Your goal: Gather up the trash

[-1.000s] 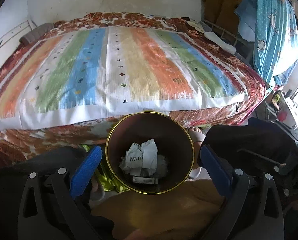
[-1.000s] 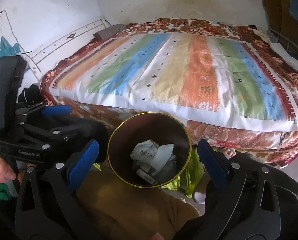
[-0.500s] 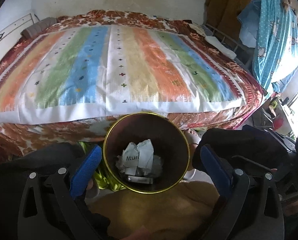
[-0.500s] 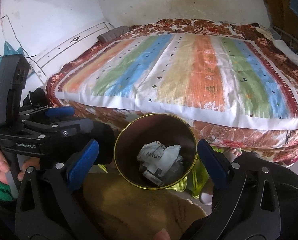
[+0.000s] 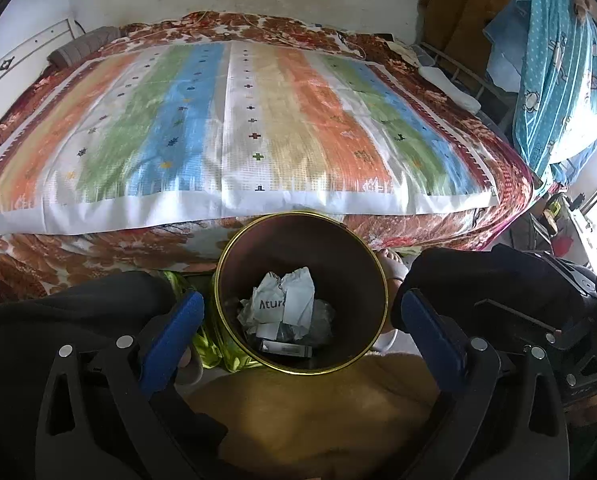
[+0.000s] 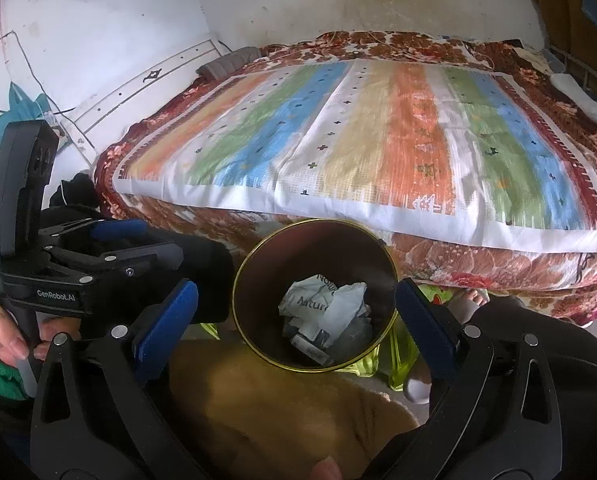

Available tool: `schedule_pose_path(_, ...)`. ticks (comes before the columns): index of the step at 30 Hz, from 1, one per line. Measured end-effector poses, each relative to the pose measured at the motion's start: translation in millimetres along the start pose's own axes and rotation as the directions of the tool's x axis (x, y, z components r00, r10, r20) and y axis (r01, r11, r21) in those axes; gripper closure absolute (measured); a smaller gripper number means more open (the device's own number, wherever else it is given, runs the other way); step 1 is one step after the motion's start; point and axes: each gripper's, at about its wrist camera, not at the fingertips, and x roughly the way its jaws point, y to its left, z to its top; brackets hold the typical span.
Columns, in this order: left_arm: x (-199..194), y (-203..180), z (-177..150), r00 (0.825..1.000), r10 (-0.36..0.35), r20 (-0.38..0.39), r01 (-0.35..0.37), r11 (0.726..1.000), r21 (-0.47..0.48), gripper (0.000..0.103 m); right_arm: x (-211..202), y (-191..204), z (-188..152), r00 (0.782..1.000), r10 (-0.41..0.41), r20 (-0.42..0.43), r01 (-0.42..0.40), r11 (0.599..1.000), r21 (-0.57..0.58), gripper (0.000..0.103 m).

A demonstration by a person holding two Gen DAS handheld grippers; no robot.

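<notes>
1. Left gripper [image 5: 298, 320]: jaws spread wide, nothing held, blue pads either side of the bin [image 5: 362, 248] w/o touching it.
2. Right gripper [image 6: 296, 320]: also wide apart, empty, pads flanking the same bin [image 6: 254, 280].
3. Bin: round, dark inside w/ gold rim, upright on the floor just in front of the bed [image 5: 238, 128].
4. Trash is inside the bin: crumpled white paper [image 5: 286, 304] w/ printed lettering on top, a small dark flat item [image 5: 286, 348] below it at the near wall.
5. Striped multicolour spread [image 6: 378, 140] covers the bed top; floral blanket under it shows at the edges.
6. Right-wrist view: left gripper body seen side-on at left, held by a hand [image 6: 2, 336].
7. Tan cloth [image 5: 318, 420] lies near side of bin; green shiny material [image 6: 394, 356] beside bin base.
</notes>
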Motion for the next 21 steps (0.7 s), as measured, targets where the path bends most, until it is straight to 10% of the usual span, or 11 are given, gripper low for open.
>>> schedule_pose_path(21, 1.4, -1.6, -2.9, 1.0, 0.003, 0.005, -0.003, 1.0, 0.031, 0.006, 0.5, -0.2, 0.0, 1.0, -0.001, 0.002, 0.001, 1.0, 0.002, 0.009)
